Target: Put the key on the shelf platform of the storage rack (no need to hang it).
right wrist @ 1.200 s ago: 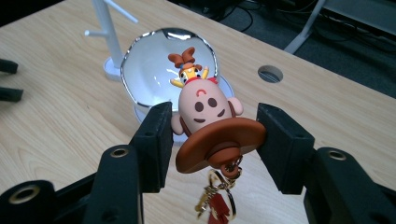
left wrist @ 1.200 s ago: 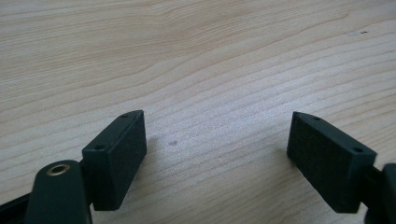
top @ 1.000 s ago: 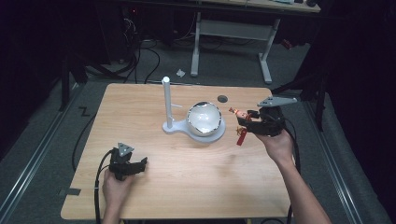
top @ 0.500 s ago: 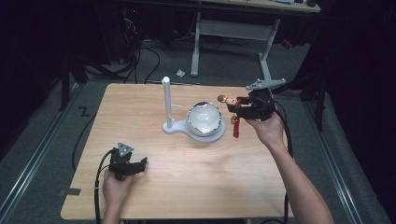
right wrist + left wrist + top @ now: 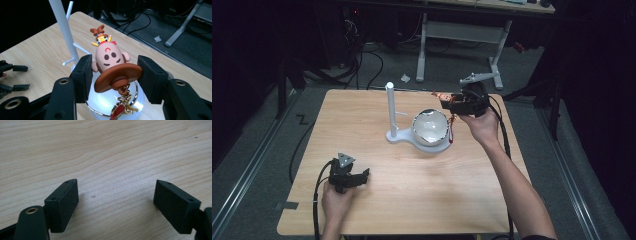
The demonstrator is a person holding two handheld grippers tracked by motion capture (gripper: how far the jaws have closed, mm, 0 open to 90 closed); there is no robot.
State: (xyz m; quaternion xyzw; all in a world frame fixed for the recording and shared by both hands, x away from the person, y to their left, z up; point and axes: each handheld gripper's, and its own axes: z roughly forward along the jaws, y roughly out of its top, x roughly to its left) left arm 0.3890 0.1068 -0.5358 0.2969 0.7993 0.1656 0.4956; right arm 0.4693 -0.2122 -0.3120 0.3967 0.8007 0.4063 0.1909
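Note:
My right gripper (image 5: 447,103) (image 5: 113,75) is shut on a pink figure toy (image 5: 110,62) (image 5: 439,96) with a brown base, held by that base. A key ring with a red tag (image 5: 122,106) (image 5: 452,125) hangs below it. The toy hovers over the right rim of a shiny silver bowl (image 5: 430,127) (image 5: 110,103). The bowl sits on the base of a white peg stand (image 5: 391,112) (image 5: 63,30). My left gripper (image 5: 361,177) (image 5: 116,200) rests open on the wooden table (image 5: 105,150) near the front left, with nothing between its jaws.
The table (image 5: 412,200) has bare wood around the stand and in front of it. A small dark disc (image 5: 435,92) lies near the far edge. Beyond the table, a desk frame (image 5: 462,35) and cables (image 5: 362,55) stand on the dark floor.
My right gripper has carried the toy left and toward the far side, from beside the bowl to over its right rim. The left gripper has stayed still.

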